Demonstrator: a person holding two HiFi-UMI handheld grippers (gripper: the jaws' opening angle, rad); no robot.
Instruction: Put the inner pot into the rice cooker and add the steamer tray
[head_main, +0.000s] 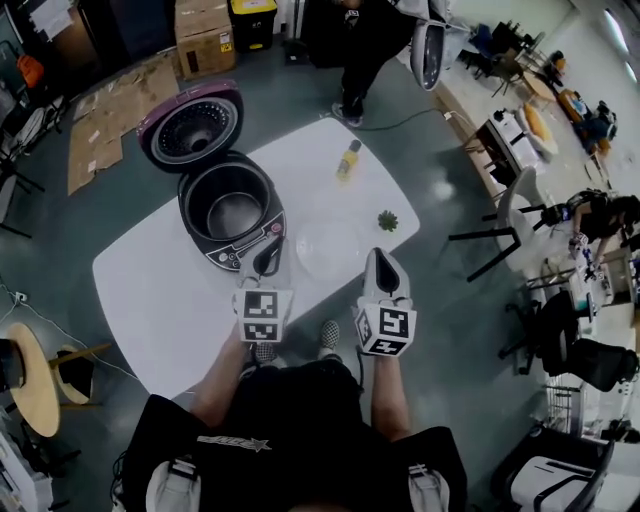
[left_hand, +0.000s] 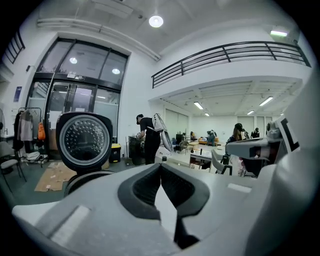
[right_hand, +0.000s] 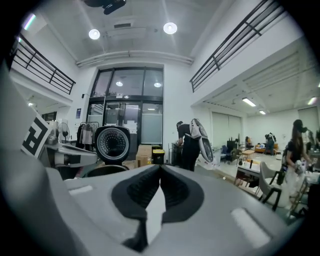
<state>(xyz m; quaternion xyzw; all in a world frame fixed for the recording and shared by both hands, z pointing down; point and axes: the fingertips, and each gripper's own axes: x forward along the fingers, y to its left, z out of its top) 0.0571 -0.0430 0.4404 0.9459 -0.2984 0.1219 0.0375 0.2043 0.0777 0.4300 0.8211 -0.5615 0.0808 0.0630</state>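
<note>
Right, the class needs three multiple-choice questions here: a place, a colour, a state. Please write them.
1. Where is the clear tray relative to the rice cooker? A inside it B on the table, to its right in the head view C on the floor
2. The small bottle is: A yellow B blue C red
3. The cooker's lid is: A shut B open C detached, on the table
Answers: 1 B, it lies on the tabletop beside the cooker; 2 A, its body is plainly yellow; 3 B, it is swung back, underside showing.
</note>
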